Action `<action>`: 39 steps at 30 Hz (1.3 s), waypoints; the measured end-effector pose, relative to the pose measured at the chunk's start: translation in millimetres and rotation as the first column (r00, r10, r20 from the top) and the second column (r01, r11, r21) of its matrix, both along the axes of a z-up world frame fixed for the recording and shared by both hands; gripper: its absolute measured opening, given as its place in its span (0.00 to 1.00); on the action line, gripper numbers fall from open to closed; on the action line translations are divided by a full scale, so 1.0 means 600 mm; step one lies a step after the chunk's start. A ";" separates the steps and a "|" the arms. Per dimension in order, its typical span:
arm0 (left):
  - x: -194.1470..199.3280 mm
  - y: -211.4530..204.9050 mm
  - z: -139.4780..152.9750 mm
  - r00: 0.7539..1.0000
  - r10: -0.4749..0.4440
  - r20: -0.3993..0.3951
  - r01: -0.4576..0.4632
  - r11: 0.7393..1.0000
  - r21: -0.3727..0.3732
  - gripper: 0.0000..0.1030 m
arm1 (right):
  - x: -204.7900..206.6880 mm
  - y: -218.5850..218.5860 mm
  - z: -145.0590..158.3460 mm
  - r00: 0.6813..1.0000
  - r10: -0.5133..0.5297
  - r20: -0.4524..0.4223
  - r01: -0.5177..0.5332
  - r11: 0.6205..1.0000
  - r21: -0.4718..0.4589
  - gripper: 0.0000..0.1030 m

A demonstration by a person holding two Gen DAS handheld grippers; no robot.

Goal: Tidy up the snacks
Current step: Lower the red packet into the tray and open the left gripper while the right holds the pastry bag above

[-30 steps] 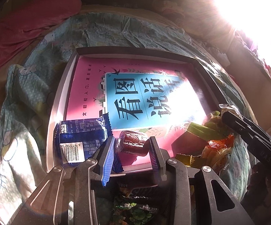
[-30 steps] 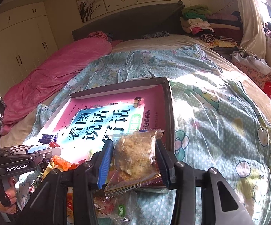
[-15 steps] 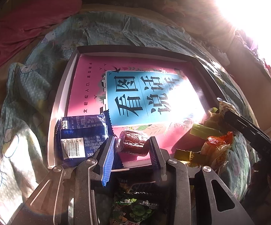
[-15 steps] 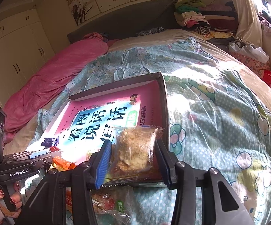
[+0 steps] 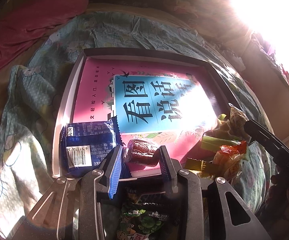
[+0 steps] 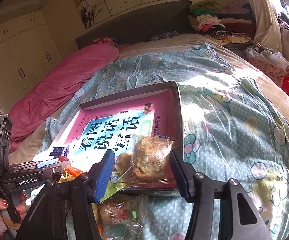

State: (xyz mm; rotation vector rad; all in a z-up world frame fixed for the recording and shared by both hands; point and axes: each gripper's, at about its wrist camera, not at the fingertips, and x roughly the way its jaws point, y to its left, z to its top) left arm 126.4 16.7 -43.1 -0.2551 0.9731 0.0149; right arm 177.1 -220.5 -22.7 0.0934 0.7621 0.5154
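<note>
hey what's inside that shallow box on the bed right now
A pink book covers the floor of the shallow box. On it lie a blue wrapper, a brown wrapped candy between the left gripper pads, and a clear-wrapped pastry. Anything beneath the book is hidden.

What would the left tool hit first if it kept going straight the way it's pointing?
Probably the pink book in the tray. The left tool already pinches a brown wrapped candy just above the book's near edge, so little seems to lie between; depth is unclear.
</note>
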 end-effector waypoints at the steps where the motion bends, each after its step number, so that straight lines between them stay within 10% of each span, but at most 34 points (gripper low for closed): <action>1: 0.000 0.000 0.000 1.000 0.000 -0.001 0.000 1.000 0.002 0.36 | -0.001 0.002 0.000 1.000 0.004 0.000 -0.004 1.000 0.000 0.55; 39: -0.015 0.011 0.030 0.999 0.022 0.035 -0.021 1.000 -0.011 0.52 | -0.014 0.010 0.014 0.999 0.027 0.046 -0.026 1.000 -0.013 0.55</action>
